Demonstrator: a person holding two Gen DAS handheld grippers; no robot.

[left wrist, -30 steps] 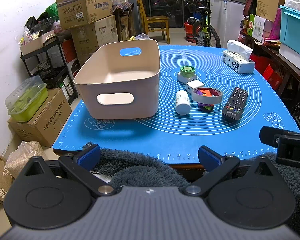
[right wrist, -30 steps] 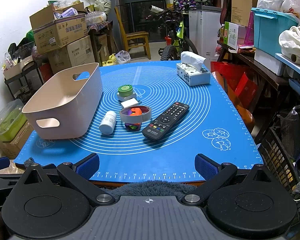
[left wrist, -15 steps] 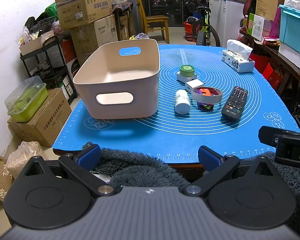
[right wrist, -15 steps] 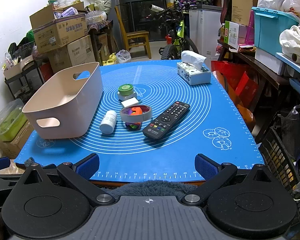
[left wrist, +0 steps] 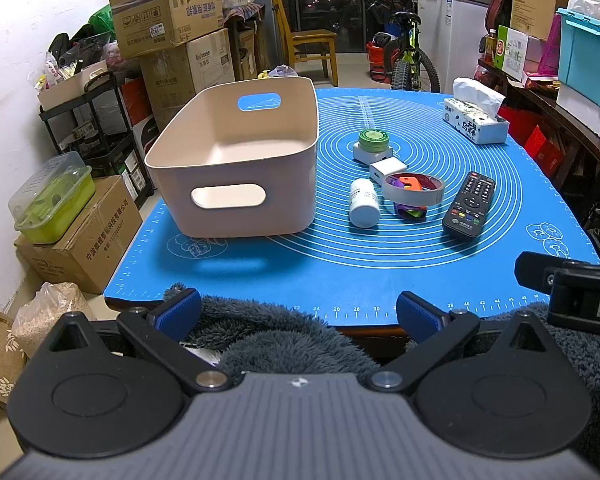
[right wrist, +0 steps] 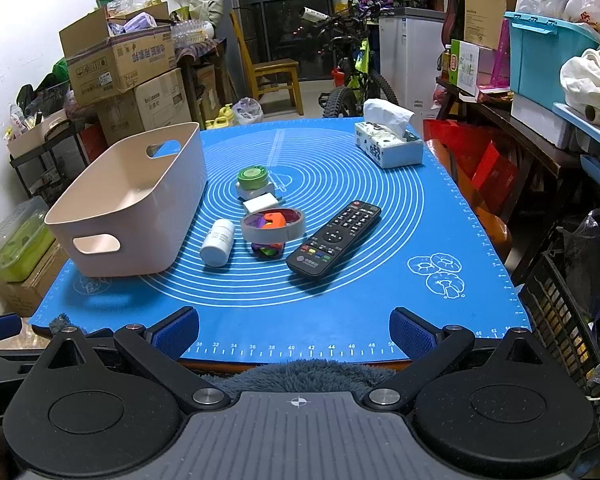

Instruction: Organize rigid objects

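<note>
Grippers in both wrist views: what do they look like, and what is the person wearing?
Both the left gripper and right gripper have a ribbed grey body, black round-hubbed linkage arms with silver pivot screws, and blue ribbed fingertip pads. Below them shows fuzzy dark grey-blue fleece clothing.

The left hand-held gripper (left wrist: 298,312), black with blue finger pads, has its jaws spread wide and holds nothing. The right hand-held gripper (right wrist: 294,330), built alike, is equally wide apart and empty, level beside it.
</note>
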